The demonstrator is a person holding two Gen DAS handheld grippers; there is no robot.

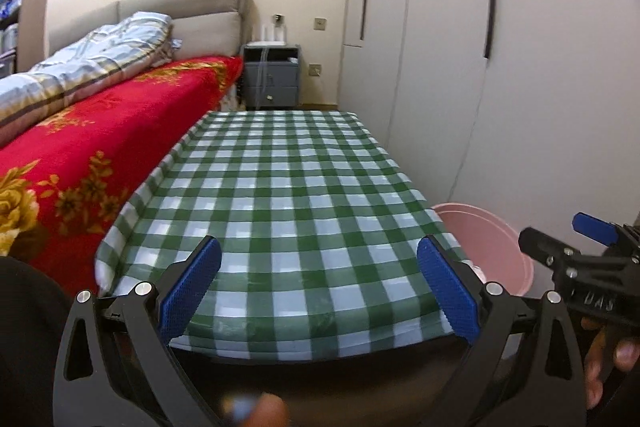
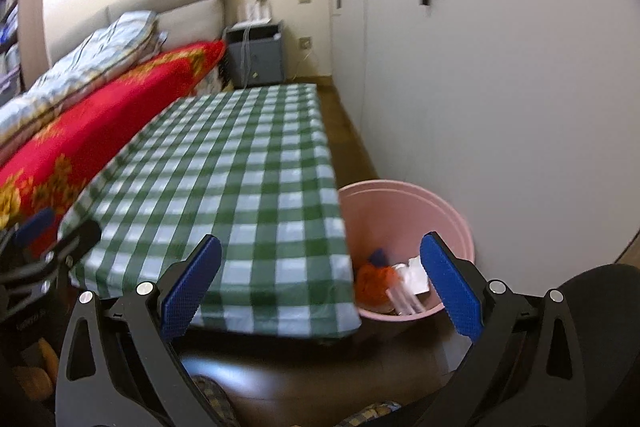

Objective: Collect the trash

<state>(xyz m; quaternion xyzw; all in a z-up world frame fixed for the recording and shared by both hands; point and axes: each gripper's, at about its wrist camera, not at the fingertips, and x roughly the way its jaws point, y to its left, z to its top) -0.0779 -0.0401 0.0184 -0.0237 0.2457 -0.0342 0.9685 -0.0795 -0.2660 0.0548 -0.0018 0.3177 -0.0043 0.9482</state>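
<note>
A pink bin [image 2: 448,215] stands on the floor at the right side of a table with a green checked cloth [image 2: 240,179]. In it lie an orange wad [image 2: 374,279], a dark blue bit and white paper [image 2: 412,273]. My right gripper [image 2: 320,287] is open and empty, spread over the table's near right corner and the bin. My left gripper [image 1: 318,287] is open and empty over the near edge of the checked cloth [image 1: 288,195]. The bin [image 1: 488,239] shows at the right in the left wrist view, with the right gripper [image 1: 576,255] beside it.
A bed with a red flowered blanket [image 1: 80,151] and a folded blue quilt [image 1: 92,63] runs along the table's left side. A grey nightstand [image 1: 272,75] stands beyond the table. White wardrobe doors [image 1: 480,67] line the right side, close behind the bin.
</note>
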